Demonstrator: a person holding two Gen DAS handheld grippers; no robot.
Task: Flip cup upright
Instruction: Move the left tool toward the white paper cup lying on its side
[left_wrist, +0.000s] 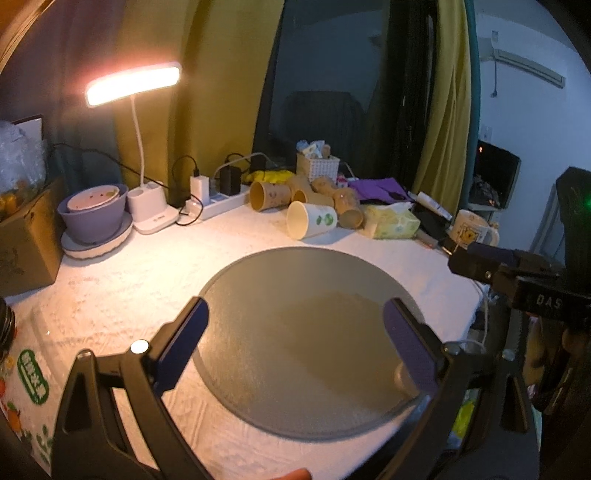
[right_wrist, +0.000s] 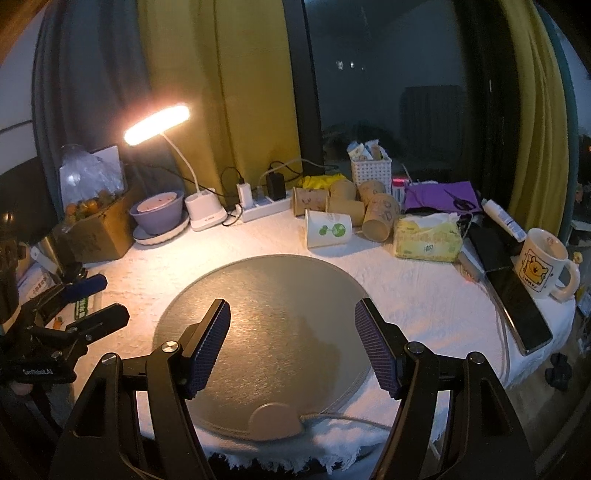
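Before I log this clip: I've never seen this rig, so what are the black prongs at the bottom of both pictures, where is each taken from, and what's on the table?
No robot here: a person holds a two-finger tool in each hand, with a camera on each looking along its fingers. The left gripper gives one picture, the right gripper the other. Both are open and hold nothing.

Below them a round grey mat lies on a white cloth-covered table. Behind the mat, a white paper cup with green print lies on its side, next to several brown paper cups. It is probably the cup to stand up, and neither tool touches it. Also there: a lit white desk lamp, a yellow tissue pack and a white cartoon mug.
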